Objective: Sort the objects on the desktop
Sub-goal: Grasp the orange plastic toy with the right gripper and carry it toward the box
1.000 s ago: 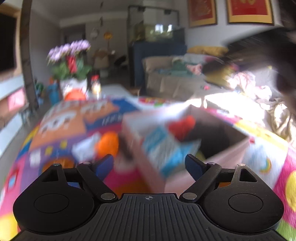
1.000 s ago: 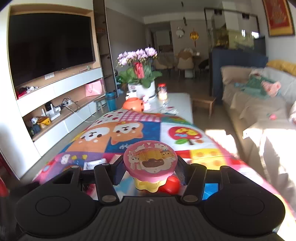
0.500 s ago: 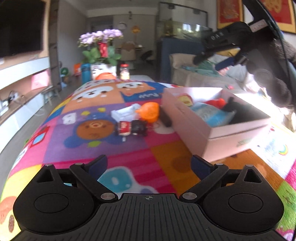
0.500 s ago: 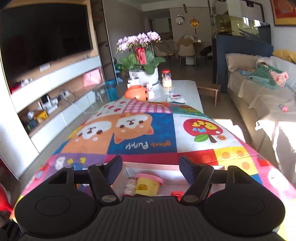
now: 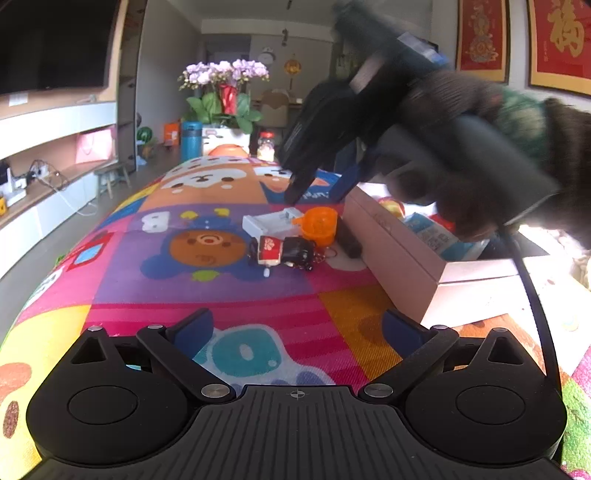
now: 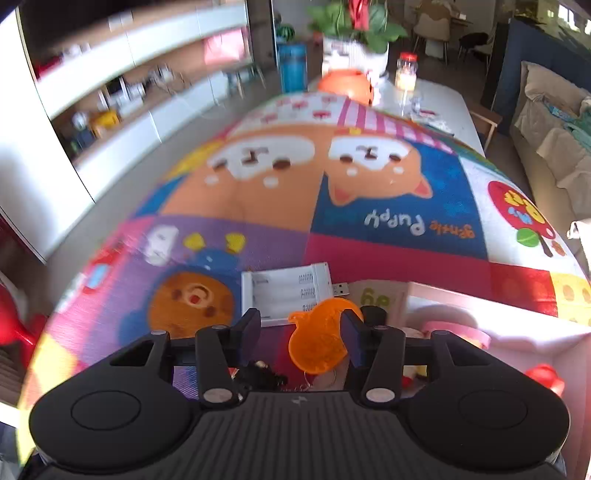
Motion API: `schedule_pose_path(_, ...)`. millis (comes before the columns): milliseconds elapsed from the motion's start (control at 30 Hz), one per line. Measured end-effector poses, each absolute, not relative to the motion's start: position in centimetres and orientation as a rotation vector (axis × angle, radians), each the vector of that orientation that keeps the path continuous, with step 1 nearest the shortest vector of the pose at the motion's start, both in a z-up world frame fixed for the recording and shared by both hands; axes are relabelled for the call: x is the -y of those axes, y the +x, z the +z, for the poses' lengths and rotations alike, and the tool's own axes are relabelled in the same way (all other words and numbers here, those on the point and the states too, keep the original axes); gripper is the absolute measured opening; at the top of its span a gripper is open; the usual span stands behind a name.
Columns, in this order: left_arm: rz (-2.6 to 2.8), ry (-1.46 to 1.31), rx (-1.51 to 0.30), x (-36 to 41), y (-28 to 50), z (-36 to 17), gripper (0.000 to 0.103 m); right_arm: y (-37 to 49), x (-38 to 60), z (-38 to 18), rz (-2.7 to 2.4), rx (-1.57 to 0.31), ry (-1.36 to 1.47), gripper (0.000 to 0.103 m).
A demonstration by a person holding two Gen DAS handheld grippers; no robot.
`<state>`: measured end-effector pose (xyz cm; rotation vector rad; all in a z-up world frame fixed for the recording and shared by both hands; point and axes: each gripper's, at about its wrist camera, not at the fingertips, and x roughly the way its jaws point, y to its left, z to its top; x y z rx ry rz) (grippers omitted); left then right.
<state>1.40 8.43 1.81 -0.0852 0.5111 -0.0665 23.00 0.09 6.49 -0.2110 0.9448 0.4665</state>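
our right gripper (image 6: 299, 328) hangs over the orange toy (image 6: 319, 341), jaws just narrowing, nothing gripped; white battery case (image 6: 286, 291) and pink box (image 5: 399, 254) crowd it. left gripper (image 5: 297, 328) jaws wide, empty.

A home living room: a wall-mounted television (image 5: 51, 40) above built-in shelves (image 5: 55, 122), a cloth-draped sofa (image 6: 546, 122), potted orchids (image 5: 225, 92), red framed wall hangings (image 5: 480, 37), and dining chairs (image 6: 432, 22) beyond the quilt-covered tabletop (image 5: 207, 288).
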Motion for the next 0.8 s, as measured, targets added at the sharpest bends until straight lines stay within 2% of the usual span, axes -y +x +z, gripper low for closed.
schedule_pose_path(100, -0.071, -0.106, -0.518, -8.7, 1.5, 1.8, 0.101, 23.7, -1.7, 4.9, 0.44, -0.988, -0.271, 0.043)
schedule_pose_path(167, -0.073, -0.117, -0.521, -8.8, 1.5, 1.8, 0.101, 24.0, -2.3, 3.9, 0.411, -1.016, -0.302, 0.03)
schedule_pose_path(200, -0.074, -0.121, -0.521, -8.9, 1.5, 1.8, 0.101, 24.1, -2.6, 3.5, 0.407, -1.028, -0.314, 0.017)
schedule_pose_path(333, -0.074, -0.127, -0.519, -8.9, 1.4, 1.7, 0.101, 23.2, -2.3, 3.7, 0.428, -0.998, -0.309, 0.004)
schedule_pose_path(667, -0.065, -0.119, -0.531, -8.7, 1.5, 1.7, 0.101, 12.9, 6.9, 12.8, 0.628, -0.843, -0.132, 0.004)
schedule_pose_path(800, -0.053, -0.112, -0.553, -8.7, 1.8, 1.7, 0.101, 7.9, 11.1, 13.2, 0.624, -0.815, -0.172, 0.004)
